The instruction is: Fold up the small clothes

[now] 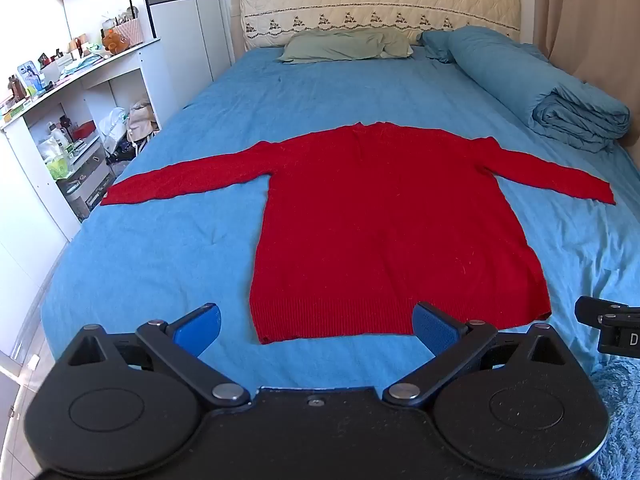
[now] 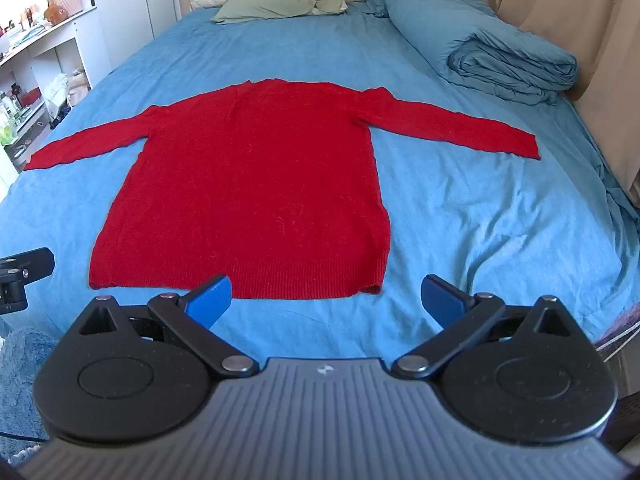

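Note:
A red knitted sweater lies flat on the blue bed sheet, both sleeves spread out sideways, its hem toward me. My left gripper hovers open in front of the hem's left half, blue pads wide apart with nothing between them. In the right wrist view the same sweater lies ahead, and my right gripper stands open near the hem's right corner, holding nothing. Each gripper's black edge shows at the side of the other's view.
A green pillow and a rolled blue duvet lie at the head and right side of the bed. White shelves crowded with bottles stand left of the bed. A beige curtain hangs on the right.

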`<state>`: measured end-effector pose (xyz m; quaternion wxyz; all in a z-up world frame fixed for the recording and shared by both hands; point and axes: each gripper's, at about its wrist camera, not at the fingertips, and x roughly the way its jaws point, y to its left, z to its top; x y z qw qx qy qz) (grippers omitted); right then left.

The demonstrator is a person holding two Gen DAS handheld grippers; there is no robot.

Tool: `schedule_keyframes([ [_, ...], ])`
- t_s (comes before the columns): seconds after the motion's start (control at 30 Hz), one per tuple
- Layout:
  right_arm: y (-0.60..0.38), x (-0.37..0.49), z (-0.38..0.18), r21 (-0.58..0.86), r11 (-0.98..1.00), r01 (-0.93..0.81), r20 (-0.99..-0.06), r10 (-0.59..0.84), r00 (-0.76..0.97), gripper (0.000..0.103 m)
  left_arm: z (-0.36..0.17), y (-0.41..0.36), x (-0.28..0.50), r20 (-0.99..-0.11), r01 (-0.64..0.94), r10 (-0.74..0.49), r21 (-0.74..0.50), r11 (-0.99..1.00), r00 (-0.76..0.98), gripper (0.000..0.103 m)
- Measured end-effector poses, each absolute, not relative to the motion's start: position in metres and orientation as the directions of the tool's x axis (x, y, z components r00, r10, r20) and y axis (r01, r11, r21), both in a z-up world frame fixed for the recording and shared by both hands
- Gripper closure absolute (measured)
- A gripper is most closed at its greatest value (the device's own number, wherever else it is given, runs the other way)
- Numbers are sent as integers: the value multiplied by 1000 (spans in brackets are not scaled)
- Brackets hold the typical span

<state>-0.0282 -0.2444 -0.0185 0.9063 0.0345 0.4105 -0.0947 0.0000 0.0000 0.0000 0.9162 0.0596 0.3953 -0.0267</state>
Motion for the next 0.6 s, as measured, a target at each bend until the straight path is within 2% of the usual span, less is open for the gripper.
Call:
schedule_keyframes([
  [0.6,-245,-28,-18,-10,980,201,-751,-140,646,0,2,-2,1,-727,96,1,92,991,687,0],
])
